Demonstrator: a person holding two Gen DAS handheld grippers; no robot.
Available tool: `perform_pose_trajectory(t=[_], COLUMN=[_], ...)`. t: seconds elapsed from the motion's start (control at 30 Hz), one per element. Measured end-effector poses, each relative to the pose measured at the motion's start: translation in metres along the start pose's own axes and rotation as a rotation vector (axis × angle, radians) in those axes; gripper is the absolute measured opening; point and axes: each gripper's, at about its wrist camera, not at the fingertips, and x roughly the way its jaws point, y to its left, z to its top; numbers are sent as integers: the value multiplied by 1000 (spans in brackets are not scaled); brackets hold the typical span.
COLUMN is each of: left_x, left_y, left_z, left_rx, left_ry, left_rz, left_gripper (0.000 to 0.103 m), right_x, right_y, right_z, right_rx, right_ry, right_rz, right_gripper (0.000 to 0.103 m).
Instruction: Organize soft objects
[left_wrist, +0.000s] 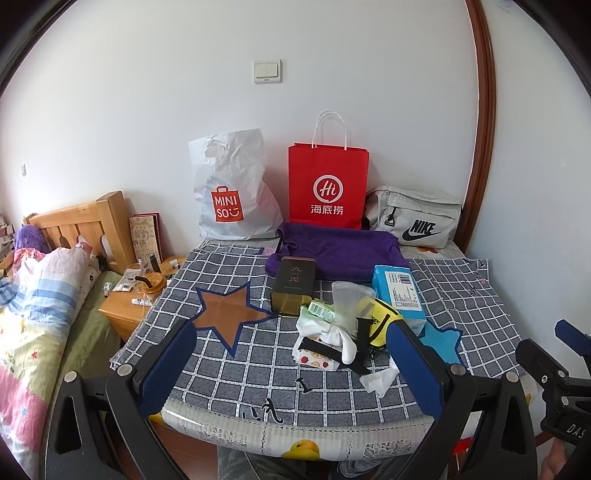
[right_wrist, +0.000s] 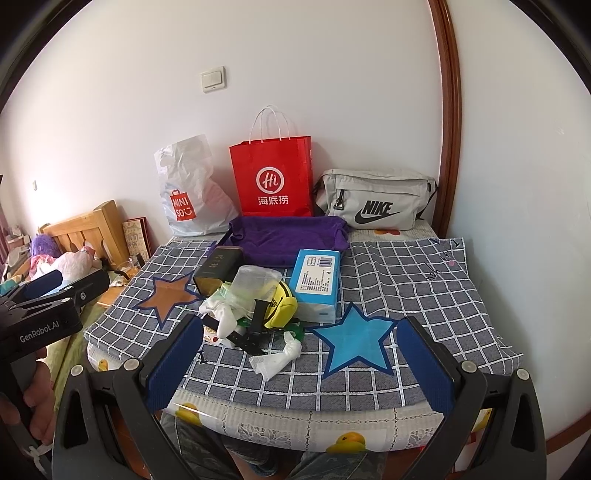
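Both tools idle, nothing gripped. Left gripper (left_wrist: 291, 365): jaws spread wide, empty, hovering off the near edge of the table (left_wrist: 258, 369). Right gripper (right_wrist: 299, 365): same, spread and empty.

Task items sit in one heap near table centre, slightly toward the near edge, on the checked cloth between the brown star (left_wrist: 231, 314) and blue star (right_wrist: 352, 341). Heap incl. white socks (left_wrist: 345, 341), yellow pouch (right_wrist: 282, 306), clear plastic bag (right_wrist: 253, 284), crumpled white wrapper (right_wrist: 279, 358) at the near side, black strap-like pieces (exact kind unclear). Hard items touching the heap: dark tin (left_wrist: 293, 286) at its far-left, blue tissue pack (right_wrist: 317, 284) at its far-right. Purple towel (right_wrist: 288, 236) lies behind, toward the far edge. Along the far edge against the wall: MINISO bag (left_wrist: 231, 192), red paper bag (left_wrist: 327, 184), grey Nike bag (right_wrist: 373, 201).

Key relation: heap lies straight ahead of the left gripper, right of its centreline; for the right gripper it lies ahead and left of centreline. Judgement: both about equally near. Heap has no clear long axis; socks run roughly near-to-far.

Risk, judged: tangled pieces may drag neighbours when one is lifted.
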Motion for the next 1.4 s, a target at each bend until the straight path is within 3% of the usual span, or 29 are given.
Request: perform_pose_trajectory(t=[0.83,1.07,1.4], left_x=[15,55,128], left_y=[-4,-2,12], left_z=[2,-4,-21], left_rx=[12,18,33], left_ry=[10,62,205], left_rz=[-1,22,34], left_gripper=[103,103,102], right_x=[12,53,145], right_y=[0,-5,-10], right_z=[-6,-20,-55], right_rx=[-5,5,14], right_ry=[5,76,218], right_rz=[14,38,51], right_gripper=[103,103,100])
